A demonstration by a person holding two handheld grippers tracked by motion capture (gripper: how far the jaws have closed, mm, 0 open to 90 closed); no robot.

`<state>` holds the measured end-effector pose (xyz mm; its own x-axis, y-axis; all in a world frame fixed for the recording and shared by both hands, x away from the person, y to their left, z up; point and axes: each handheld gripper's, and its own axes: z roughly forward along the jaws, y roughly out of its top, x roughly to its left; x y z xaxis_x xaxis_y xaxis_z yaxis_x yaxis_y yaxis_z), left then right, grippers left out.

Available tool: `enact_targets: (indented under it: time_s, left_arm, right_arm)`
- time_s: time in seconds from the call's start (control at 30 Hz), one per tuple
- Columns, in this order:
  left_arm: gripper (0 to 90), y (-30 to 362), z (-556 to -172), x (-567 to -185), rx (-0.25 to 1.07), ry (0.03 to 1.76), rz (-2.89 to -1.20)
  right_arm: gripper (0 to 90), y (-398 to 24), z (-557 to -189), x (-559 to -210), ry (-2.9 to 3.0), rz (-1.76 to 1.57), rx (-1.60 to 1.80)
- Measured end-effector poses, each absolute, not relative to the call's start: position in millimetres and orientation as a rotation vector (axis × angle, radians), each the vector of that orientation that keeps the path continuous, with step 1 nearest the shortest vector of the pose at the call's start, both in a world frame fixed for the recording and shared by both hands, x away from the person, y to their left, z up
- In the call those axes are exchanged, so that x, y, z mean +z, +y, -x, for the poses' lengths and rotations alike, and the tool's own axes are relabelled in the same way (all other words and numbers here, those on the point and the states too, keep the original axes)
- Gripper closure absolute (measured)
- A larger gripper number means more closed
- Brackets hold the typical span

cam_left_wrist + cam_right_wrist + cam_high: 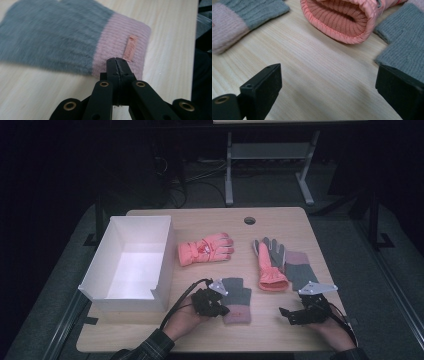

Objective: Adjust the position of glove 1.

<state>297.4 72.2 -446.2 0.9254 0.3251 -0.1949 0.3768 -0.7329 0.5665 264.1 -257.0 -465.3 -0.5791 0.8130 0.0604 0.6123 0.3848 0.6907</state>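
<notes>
1. Left gripper view looks down two black jaws pressed tight together. The left gripper [117, 61] has its tips right at the pink cuff of the near knit glove [75, 42]. A few fuzzy threads seem to sit in the thin line between the tips, so it looks like a pinch on the cuff edge, but how much wool is caught is hard to see.
2. That pink end is a good place to grab, I think. It is the closest part of the glove to the hand, and a small pink label [130, 48] sits on it.
3. From the high view, this grey and pink glove lies flat on the table [210, 220], near the front edge, just right of the white box [97, 270]. The box has an open top and nothing shows inside it, so it may be where the gloves go.
4. Right gripper [328, 77] has its jaws wide apart, with bare wood between them. It rests low by the front of the table and holds nothing, maybe waiting its turn.
5. Just past those jaws is the open cuff of a coral glove [342, 18]. A second knit glove [404, 47] lies beside it, partly behind the right jaw.
6. Another coral glove [205, 249] lies farther back, next to the box.
7. Around the table the room is very dark. The grey end of the near glove is blurry up close.
</notes>
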Motion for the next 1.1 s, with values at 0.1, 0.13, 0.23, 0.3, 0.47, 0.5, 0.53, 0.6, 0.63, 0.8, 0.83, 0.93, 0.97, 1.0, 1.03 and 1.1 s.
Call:
enact_targets:
  time_s: [0.1,0.13,0.23,0.3,0.47,0.5,0.53,0.6,0.63,0.8,0.83,0.93,0.97,1.0,1.03,1.1]
  left_arm:
    - [89.8,65,-295,-447,-0.117,0.469,-2.453]
    - [89.8,64,-294,-447,-0.121,0.462,-2.451]
    - [89.8,57,-293,-448,-0.129,0.445,-2.451]
    - [89.8,53,-292,-448,-0.132,0.436,-2.448]
    - [89.8,44,-292,-451,-0.135,0.423,-2.433]
    - [89.8,43,-291,-451,-0.134,0.423,-2.433]
    - [89.8,43,-291,-450,-0.130,0.421,-2.430]
    - [89.8,45,-291,-449,-0.126,0.417,-2.431]
    - [89.8,48,-292,-448,-0.116,0.420,-2.428]
    - [79.0,61,-293,-445,-0.076,0.442,-2.405]
    - [75.7,65,-293,-444,-0.067,0.447,-2.397]
    - [61.9,78,-294,-440,-0.029,0.467,-2.394]
    - [50.7,82,-295,-439,-0.013,0.475,-2.386]
    - [50.7,86,-296,-438,0.005,0.479,-2.379]
    - [46.5,90,-296,-437,0.017,0.488,-2.369]
    - [37.2,98,-297,-438,0.034,0.504,-2.367]
  right_arm:
    - [6.6,-256,-264,-466,2.362,-1.249,0.993]
    - [6.6,-256,-265,-466,2.361,-1.241,0.997]
    - [6.6,-256,-264,-466,2.365,-1.247,0.992]
    - [6.6,-256,-264,-466,2.361,-1.256,0.991]
    - [6.6,-256,-264,-466,2.362,-1.250,0.989]
    - [6.6,-256,-264,-466,2.364,-1.247,0.990]
    - [6.5,-256,-264,-466,2.365,-1.247,0.990]
    - [6.5,-256,-264,-466,2.363,-1.252,0.994]
    - [6.4,-256,-264,-465,2.364,-1.249,0.994]
    - [4.7,-256,-263,-460,2.382,-1.233,0.998]
    - [4.8,-256,-263,-459,2.385,-1.248,0.999]
    - [6.3,-255,-262,-458,2.396,-1.251,0.996]
    - [9.4,-256,-263,-456,2.405,-1.242,1.000]
    - [9.4,-256,-263,-456,2.405,-1.242,1.000]
    - [10.2,-256,-262,-455,2.400,-1.252,1.007]
    - [13.3,-258,-262,-454,2.393,-1.238,1.000]
